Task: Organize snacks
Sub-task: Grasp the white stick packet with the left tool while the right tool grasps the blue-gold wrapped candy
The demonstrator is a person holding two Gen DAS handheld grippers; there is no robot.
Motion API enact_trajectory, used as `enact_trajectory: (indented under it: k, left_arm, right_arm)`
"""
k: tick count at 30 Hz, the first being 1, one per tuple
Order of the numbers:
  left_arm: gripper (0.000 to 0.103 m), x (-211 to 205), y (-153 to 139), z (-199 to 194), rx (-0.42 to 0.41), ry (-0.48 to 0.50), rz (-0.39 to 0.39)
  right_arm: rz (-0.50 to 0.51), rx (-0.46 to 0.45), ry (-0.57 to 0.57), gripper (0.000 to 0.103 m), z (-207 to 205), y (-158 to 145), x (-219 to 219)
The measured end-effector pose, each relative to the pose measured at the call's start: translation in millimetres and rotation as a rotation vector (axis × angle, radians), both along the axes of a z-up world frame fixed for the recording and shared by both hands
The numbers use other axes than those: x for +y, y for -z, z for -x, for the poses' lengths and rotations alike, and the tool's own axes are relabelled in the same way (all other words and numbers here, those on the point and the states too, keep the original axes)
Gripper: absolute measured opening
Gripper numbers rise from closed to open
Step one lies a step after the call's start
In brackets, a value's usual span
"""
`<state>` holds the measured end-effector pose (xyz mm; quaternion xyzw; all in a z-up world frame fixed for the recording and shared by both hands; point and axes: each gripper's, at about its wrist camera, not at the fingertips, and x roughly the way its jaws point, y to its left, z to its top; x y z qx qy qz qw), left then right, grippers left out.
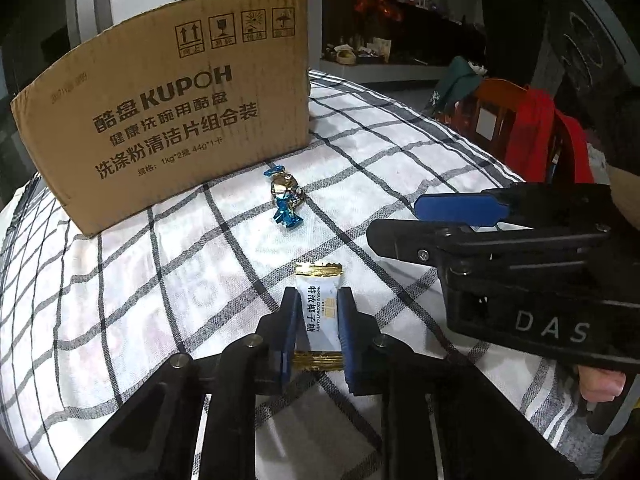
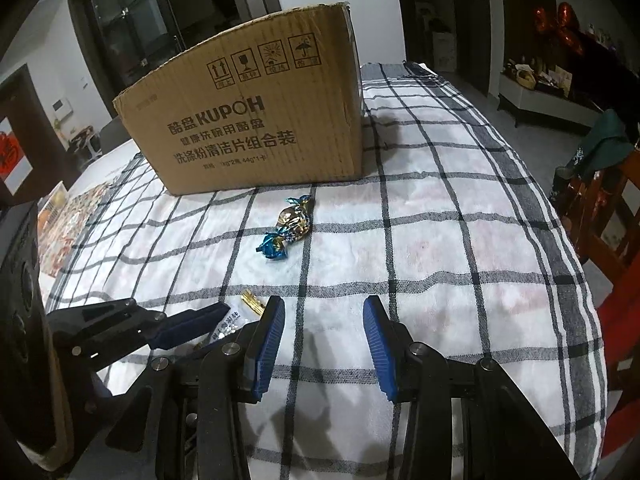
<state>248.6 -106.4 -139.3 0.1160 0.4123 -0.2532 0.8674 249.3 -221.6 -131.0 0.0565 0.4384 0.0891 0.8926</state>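
Left wrist: left tool around candy.

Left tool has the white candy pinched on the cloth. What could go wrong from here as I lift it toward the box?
1. The left tool grips the white candy across its slick wrapper; it may slip out on the lift.
2. The pads sit low on the checked cloth, so a fold could come up too.
3. The right tool hangs open close by, and the blue foil candy lies before the cardboard box; a low swing might knock either.
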Motion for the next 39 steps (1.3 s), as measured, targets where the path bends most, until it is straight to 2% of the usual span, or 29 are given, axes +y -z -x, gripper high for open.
enact_trajectory:
  k: [5,13,15,20,22,28,31,39]
  left_arm:
    - [0.02,16.0,-11.6,-3.1,-0.023,-0.059,0.031]
    - [0.02,33.2,-26.3,-25.0,-0.052,-0.159,0.036]
    - [0.02,36.9,-28.7,-32.0,-0.06,-0.183,0.041]
    - [0.02,47.8,-31.9,-50.1,-0.073,-0.232,0.052]
    - [0.02,50.0,-31.9,-55.1,-0.072,-0.243,0.053]
    - [0.02,50.2,-30.3,-67.2,-0.071,-0.254,0.056]
    - [0.02,48.7,-29.9,-70.8,-0.071,-0.255,0.057]
    - [0.02,47.3,-29.9,-75.9,-0.068,-0.26,0.063]
  right_arm:
    - [0.013,-0.001,-0.013,0.042,-2.7,-0.3,4.8]
    - [0.002,-0.024,-0.042,0.041,-21.4,-6.8,18.4]
    - [0.007,-0.031,-0.045,0.037,-30.2,-8.0,22.0]
    - [0.004,-0.025,-0.045,0.035,-52.3,-6.9,28.4]
    - [0.002,-0.02,-0.054,0.031,-58.2,-5.9,31.5]
    - [0.035,-0.003,-0.062,0.031,-71.6,1.9,40.5]
    - [0.046,0.004,-0.067,0.027,-74.8,5.1,43.1]
    - [0.066,0.014,-0.072,0.025,-77.3,10.3,44.8]
